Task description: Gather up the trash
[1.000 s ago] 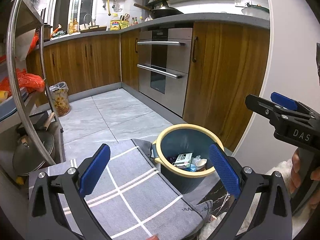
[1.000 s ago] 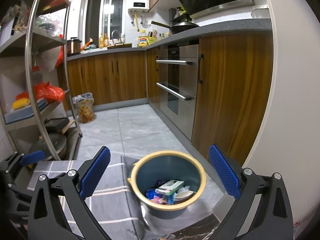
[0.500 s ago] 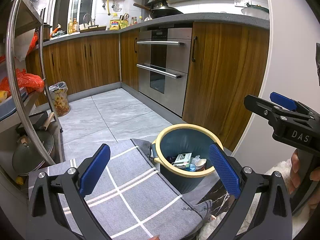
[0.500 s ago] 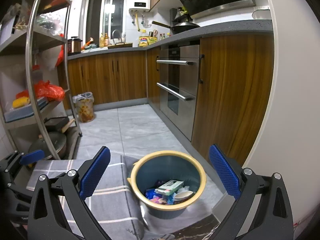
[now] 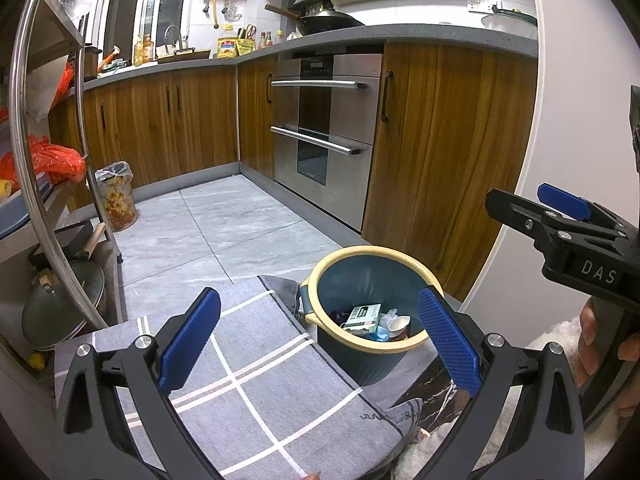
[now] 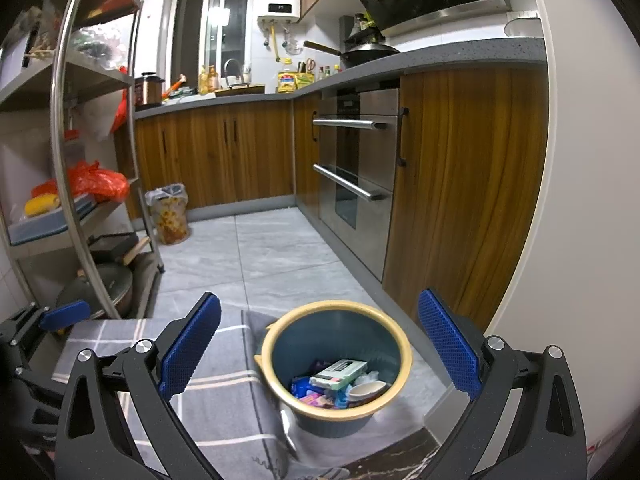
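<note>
A dark blue bin with a yellow rim point(image 5: 416, 270) point(image 6: 404, 344) stands on the floor by the wood cabinets. Inside lie a white-green carton point(image 5: 362, 316) point(image 6: 340, 372), a white cup point(image 5: 398, 325) point(image 6: 366, 391) and colourful wrappers point(image 6: 306, 388). My left gripper point(image 5: 320, 340) is open and empty, above the grey checked mat point(image 5: 248, 380), with the bin between its fingertips on the right. My right gripper point(image 6: 320, 354) is open and empty, held above the bin; it also shows at the right of the left wrist view point(image 5: 560, 216).
A steel shelf rack point(image 6: 68, 168) with pans and red bags stands on the left. A lined waste basket point(image 6: 168, 214) sits by the far cabinets. An oven point(image 6: 356, 168) and wood cabinets point(image 6: 460, 200) run along the right. Grey tile floor point(image 6: 260, 256) lies ahead.
Both grippers stay open and almost still. The views shift only slightly; the bin sits a little lower in the left wrist view.
</note>
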Motion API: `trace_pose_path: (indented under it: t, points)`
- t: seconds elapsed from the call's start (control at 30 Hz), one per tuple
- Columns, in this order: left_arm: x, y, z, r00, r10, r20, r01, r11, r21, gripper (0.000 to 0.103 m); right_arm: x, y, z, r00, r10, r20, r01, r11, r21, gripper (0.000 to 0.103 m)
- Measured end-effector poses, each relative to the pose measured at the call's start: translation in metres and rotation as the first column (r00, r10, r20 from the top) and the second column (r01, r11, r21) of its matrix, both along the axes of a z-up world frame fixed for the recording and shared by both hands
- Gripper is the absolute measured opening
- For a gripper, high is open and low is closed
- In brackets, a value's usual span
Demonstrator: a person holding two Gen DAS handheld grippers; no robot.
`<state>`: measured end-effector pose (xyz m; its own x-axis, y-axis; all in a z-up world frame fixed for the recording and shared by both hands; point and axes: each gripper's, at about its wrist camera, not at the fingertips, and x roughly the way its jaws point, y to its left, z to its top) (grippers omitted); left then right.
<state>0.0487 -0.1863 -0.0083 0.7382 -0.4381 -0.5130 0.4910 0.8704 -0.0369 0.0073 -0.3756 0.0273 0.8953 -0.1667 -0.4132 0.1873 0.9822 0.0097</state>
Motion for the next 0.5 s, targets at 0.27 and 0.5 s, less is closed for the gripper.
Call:
trace_pose_path:
  t: [0.27, 0.5]
  points:
    - [0.0002, 0.0003, -0.0005, 1.000, -0.002, -0.003, 0.002, 1.000, 0.002, 0.097, 0.0005, -0.0008, 0.0005, 1.000, 0.002, -0.001, -0.002, 1.000, -0.001, 0.098]
    - [0.0006, -0.0001, 0.0001, 1.000, -0.001, -0.003, 0.001, 1.000, 0.004, 0.097, 0.0006, -0.0007, 0.0010, 1.000, 0.002, 0.000, -0.002, 1.000, 0.000, 0.098]
